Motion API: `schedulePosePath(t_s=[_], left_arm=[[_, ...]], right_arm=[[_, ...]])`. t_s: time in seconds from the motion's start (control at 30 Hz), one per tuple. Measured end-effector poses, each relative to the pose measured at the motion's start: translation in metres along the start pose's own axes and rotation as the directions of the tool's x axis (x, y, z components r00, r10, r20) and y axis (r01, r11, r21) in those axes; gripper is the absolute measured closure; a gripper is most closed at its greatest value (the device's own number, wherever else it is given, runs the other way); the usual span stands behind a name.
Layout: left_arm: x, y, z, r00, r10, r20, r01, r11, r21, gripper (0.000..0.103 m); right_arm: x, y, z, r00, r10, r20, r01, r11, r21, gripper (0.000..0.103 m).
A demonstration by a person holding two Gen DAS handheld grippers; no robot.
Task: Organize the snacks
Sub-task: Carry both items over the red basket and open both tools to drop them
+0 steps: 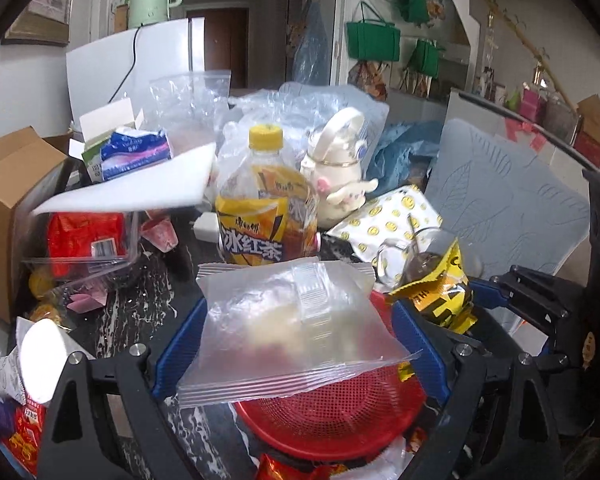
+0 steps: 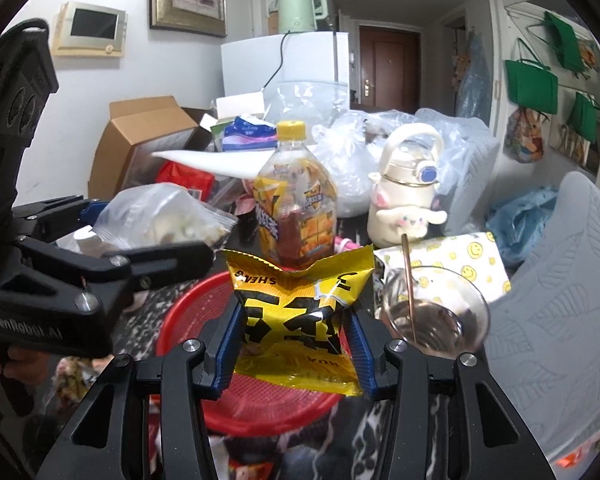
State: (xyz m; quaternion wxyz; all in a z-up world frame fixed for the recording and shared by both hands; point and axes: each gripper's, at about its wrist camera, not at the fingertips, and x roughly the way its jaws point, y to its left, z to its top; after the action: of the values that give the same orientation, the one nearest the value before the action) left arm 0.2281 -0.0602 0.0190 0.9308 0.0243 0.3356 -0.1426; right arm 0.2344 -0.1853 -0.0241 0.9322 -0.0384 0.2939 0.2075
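Observation:
My left gripper [image 1: 300, 344] is shut on a clear plastic snack packet [image 1: 296, 328] and holds it over the red mesh basket [image 1: 332, 420]. My right gripper [image 2: 294, 344] is shut on a yellow and black snack bag [image 2: 300, 320], also above the red basket [image 2: 196, 312]. In the right wrist view the left gripper [image 2: 148, 240] with its clear packet [image 2: 164, 216] is at the left. In the left wrist view the yellow bag [image 1: 440, 300] shows at the right.
An iced tea bottle [image 1: 264, 204] stands behind the basket, beside a cream cartoon flask [image 1: 340, 168]. A glass cup with a straw [image 2: 436, 316], a smiley-print pack [image 2: 460, 260], a clear box of red snacks [image 1: 84, 240], a cardboard box [image 2: 148, 140] and plastic bags crowd the dark table.

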Motion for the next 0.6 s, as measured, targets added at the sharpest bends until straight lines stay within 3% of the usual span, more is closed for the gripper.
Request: schedulePosePath(t_s=[0.4,0.5,0.6], left_arm=[[0.041,0.005,-0.011,0.994,0.048,-0.101,-0.043,0.998,0.049,0.01],[0.048,0.009,-0.013,0.99,0.059,-0.131,-0.053,0.998,0.043,0.01],[0.05,0.012,-0.015,0.986,0.074,-0.148,-0.069,0.997,0.037,0.01]], right_arm=[[0.043,-0.005,-0.012,0.994,0.001,-0.109,0.0,1.0,0.012,0.053],[0.048,-0.008,-0.014,0.991,-0.018,-0.136,0.021,1.0,0.019,0.032],[0.047,-0.009,-0.015,0.988,-0.035,-0.15,0.039,0.999,0.024,0.029]])
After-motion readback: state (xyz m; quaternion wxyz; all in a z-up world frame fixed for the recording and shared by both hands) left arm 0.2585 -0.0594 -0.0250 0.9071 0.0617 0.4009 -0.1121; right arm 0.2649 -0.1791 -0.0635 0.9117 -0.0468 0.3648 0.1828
